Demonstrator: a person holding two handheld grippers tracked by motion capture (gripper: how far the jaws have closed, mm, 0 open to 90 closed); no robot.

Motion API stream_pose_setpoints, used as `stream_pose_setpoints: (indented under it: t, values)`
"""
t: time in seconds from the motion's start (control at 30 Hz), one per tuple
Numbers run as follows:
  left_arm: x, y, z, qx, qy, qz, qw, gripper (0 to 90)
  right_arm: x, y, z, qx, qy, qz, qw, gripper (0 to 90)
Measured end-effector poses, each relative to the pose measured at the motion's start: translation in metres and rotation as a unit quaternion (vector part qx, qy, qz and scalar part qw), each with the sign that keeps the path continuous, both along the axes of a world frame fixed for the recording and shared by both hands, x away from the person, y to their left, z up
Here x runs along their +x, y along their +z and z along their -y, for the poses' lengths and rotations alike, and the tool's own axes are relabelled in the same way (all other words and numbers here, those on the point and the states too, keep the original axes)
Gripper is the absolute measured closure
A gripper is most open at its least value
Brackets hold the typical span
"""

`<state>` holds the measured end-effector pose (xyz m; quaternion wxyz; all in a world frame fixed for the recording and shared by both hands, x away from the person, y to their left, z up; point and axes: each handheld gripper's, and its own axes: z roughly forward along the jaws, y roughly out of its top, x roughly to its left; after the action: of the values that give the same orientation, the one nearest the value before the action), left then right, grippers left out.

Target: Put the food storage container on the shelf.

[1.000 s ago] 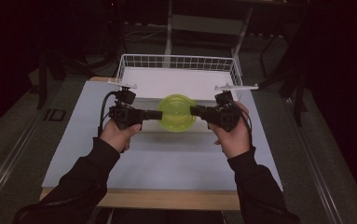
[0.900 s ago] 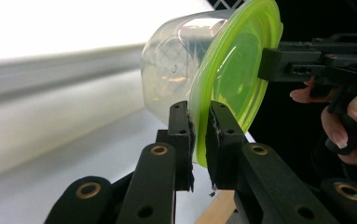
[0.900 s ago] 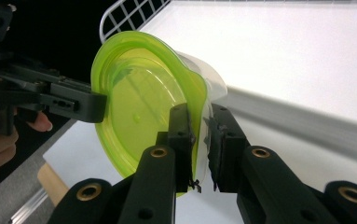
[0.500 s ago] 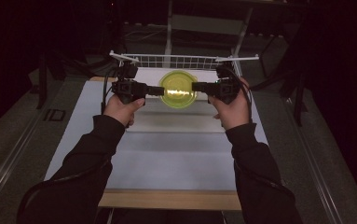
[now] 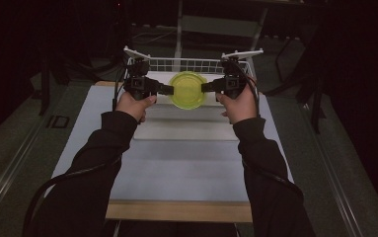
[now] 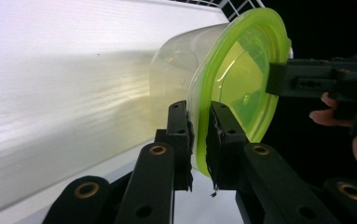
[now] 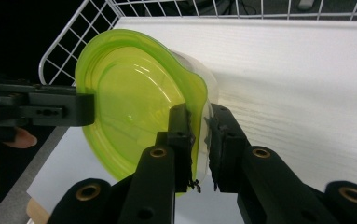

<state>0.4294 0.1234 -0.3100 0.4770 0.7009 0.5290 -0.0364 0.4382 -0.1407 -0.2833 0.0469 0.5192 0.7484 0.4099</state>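
A round clear plastic container with a lime-green lid (image 5: 188, 89) hangs in the air between my two grippers, over the far part of the table. My left gripper (image 5: 167, 89) is shut on the lid's left rim (image 6: 198, 135). My right gripper (image 5: 207, 87) is shut on the opposite rim (image 7: 203, 122). In the left gripper view the clear tub (image 6: 176, 65) shows behind the lid. The lid (image 7: 134, 102) faces the person, so the container is tipped on its side.
A white wire basket (image 5: 191, 64) stands at the table's far edge, just behind the container. The white table top (image 5: 186, 158) stretches toward the person, with a wooden front edge (image 5: 176, 211). Dark floor lies on both sides.
Both grippers have carried the container away from the person, toward the wire basket at the far edge. Their hold on the lid's rim is unchanged.
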Motion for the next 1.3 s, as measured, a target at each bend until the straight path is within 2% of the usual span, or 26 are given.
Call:
stream_pose_setpoints:
  t: [0.3, 0.33, 0.37, 0.43, 0.57, 0.63, 0.77, 0.87, 0.93, 1.07, 1.2, 1.3]
  values:
    - [0.011, -0.001, -0.003, -0.021, 0.019, -0.003, 0.9996, 79.6, 0.016, 0.001, -0.001, 0.004, -0.013, -0.021, 0.9997, 79.0]
    - [0.013, -0.001, -0.003, -0.026, 0.02, -0.003, 0.9995, 77.3, 0.018, 0.0, -0.002, 0.008, -0.011, -0.026, 0.9996, 78.6]
    - [0.014, -0.001, -0.003, -0.024, 0.025, -0.003, 0.9994, 77.0, 0.02, 0.001, -0.002, 0.006, -0.014, -0.024, 0.9996, 76.6]
    - [0.016, 0.0, -0.002, -0.022, 0.033, 0.001, 0.9992, 70.7, 0.022, 0.0, -0.004, 0.013, -0.01, -0.021, 0.9996, 74.5]
    - [0.022, 0.001, 0.002, -0.011, 0.047, 0.004, 0.9988, 61.6, 0.026, -0.004, -0.006, 0.009, -0.018, -0.018, 0.9996, 67.8]
    - [0.024, -0.001, 0.006, -0.006, 0.044, 0.004, 0.999, 59.7, 0.029, -0.005, -0.006, 0.004, -0.02, -0.005, 0.9998, 62.6]
    - [0.027, -0.007, 0.011, -0.009, 0.043, 0.005, 0.999, 58.9, 0.036, -0.008, -0.002, 0.004, -0.019, 0.0, 0.9998, 58.5]
    - [0.027, -0.009, 0.011, -0.009, 0.045, 0.01, 0.9989, 52.8, 0.035, -0.008, 0.001, 0.004, -0.018, 0.005, 0.9998, 54.6]
    - [0.025, -0.008, 0.006, -0.01, 0.052, 0.02, 0.9984, 49.0, 0.033, -0.007, 0.003, 0.001, -0.019, 0.012, 0.9997, 53.7]
    - [0.019, -0.003, -0.006, -0.028, 0.062, 0.041, 0.9968, 41.4, 0.023, -0.005, 0.008, 0.005, -0.013, 0.023, 0.9996, 52.1]
    - [0.005, -0.003, -0.013, -0.025, 0.043, 0.089, 0.9948, 28.7, 0.009, -0.007, 0.007, 0.007, 0.002, 0.037, 0.9993, 54.9]
    - [-0.007, -0.007, -0.019, -0.033, 0.031, 0.115, 0.9924, 24.2, -0.003, -0.013, 0.003, 0.003, 0.007, 0.047, 0.9988, 65.7]
